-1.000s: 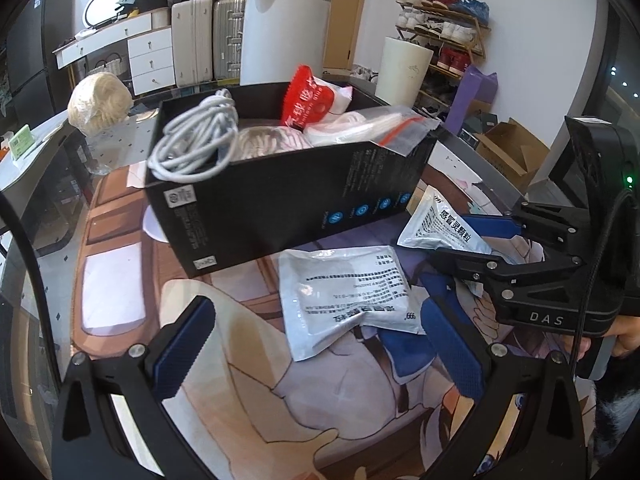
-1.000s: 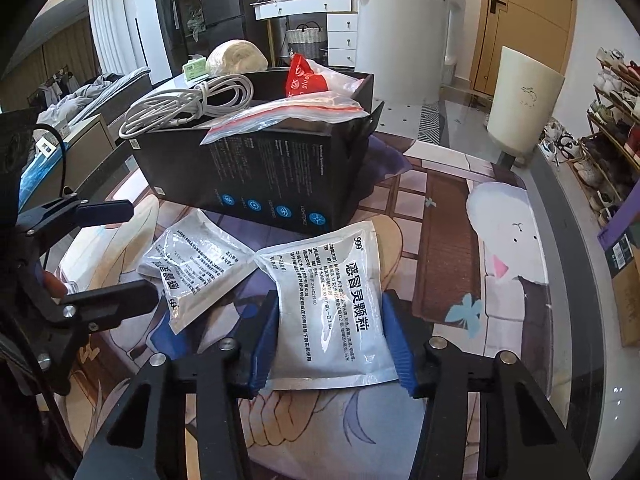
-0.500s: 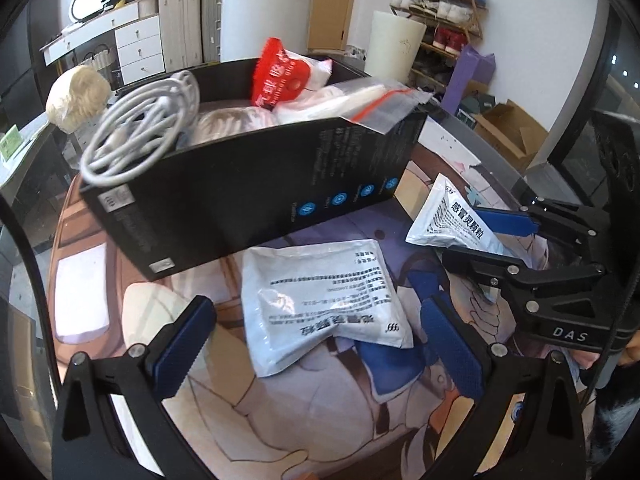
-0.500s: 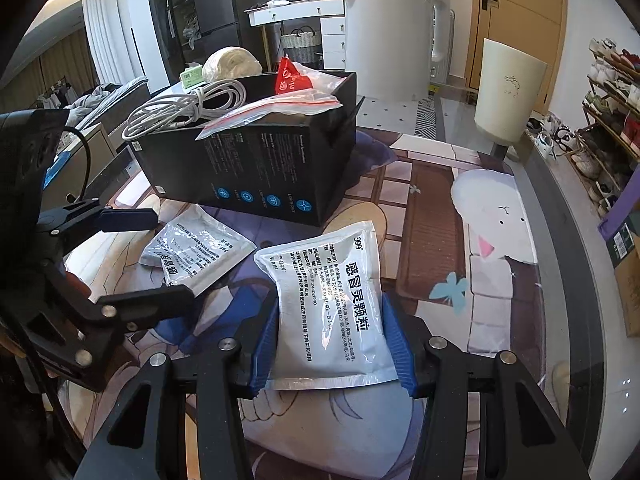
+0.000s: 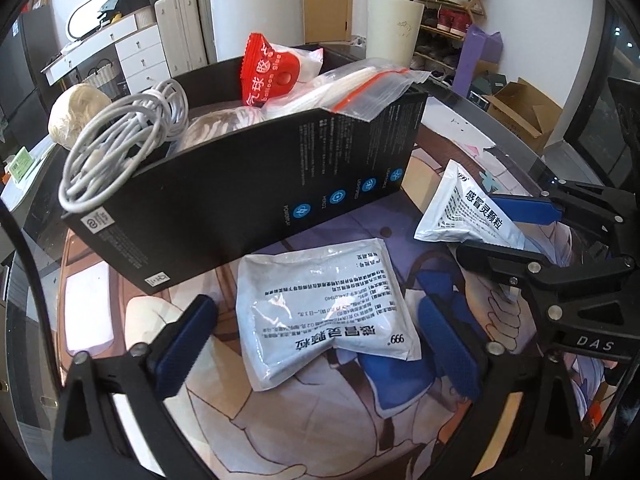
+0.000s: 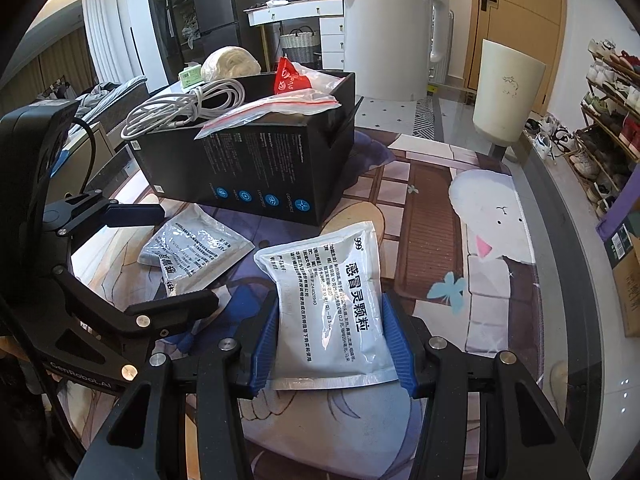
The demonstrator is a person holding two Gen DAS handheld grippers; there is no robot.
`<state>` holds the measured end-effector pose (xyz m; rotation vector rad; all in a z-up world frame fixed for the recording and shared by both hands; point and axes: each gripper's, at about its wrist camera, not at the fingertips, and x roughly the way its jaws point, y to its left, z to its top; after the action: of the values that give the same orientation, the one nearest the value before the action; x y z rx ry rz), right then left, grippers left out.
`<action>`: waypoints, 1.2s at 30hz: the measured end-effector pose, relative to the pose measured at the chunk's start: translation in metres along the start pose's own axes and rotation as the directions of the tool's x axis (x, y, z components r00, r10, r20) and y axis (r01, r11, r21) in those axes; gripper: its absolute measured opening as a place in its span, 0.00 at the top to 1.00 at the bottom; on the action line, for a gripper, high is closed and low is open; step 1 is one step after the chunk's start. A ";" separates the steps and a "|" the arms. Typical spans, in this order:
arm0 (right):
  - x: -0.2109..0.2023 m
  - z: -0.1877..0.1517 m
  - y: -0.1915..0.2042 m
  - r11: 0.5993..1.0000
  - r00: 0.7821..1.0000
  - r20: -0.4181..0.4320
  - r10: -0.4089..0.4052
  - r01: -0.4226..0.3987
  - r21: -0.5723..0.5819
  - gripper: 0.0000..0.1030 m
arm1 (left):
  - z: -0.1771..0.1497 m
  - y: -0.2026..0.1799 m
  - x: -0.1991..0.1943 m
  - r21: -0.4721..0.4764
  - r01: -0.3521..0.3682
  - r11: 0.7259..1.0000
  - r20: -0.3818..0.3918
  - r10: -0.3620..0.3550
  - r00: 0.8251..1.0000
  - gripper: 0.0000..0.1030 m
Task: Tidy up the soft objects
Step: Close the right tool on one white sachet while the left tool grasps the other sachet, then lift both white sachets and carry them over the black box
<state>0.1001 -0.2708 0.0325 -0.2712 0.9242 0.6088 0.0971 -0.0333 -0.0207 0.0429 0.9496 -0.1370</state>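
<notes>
We log a glass table (image 6: 568, 248) with a cartoon-print mat (image 6: 432, 208), a black box (image 6: 256, 168) of cables and bags, and a shoe rack (image 6: 612, 120) beyond. Our right gripper (image 6: 328, 344) clamps one white pouch (image 6: 332, 304). Our left gripper (image 5: 320, 336) gapes wide around another pouch (image 5: 320, 304) lying flat.

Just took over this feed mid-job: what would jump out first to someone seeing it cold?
The black box at the back of the table, overflowing with a coiled white cable, a red packet and a zip bag. In front of it lie two white medicine pouches: the right gripper brackets one pouch, seemingly closed on it, while the left gripper is open around the other pouch.
</notes>
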 end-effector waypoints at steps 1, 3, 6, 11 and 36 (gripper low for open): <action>0.000 0.000 0.000 1.000 1.000 0.000 0.000 0.000 0.000 0.52 | 0.000 0.000 -0.002 0.005 0.007 1.000 0.011 -0.007 1.000 0.15; 0.000 0.000 0.000 1.000 1.000 0.000 0.000 0.000 0.000 0.52 | -0.003 -0.002 -0.005 0.021 0.016 1.000 0.020 -0.017 1.000 0.24; -0.001 0.000 0.000 1.000 1.000 -0.001 -0.001 0.001 0.000 0.52 | -0.006 -0.002 -0.009 0.035 0.035 0.999 0.031 -0.036 0.999 0.33; -0.002 -0.001 0.003 1.000 1.000 -0.003 -0.002 0.002 -0.005 0.52 | -0.010 0.004 -0.016 0.012 0.069 0.998 0.049 -0.069 0.996 0.44; -0.041 0.005 0.024 0.998 0.996 0.091 -0.008 0.014 -0.060 0.63 | -0.017 0.025 -0.088 -0.047 0.078 0.996 0.250 -0.064 0.966 0.47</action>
<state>0.0707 -0.2642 0.0693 -0.3006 0.8170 0.6350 0.0359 0.0019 0.0405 -0.0595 0.7037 -0.1775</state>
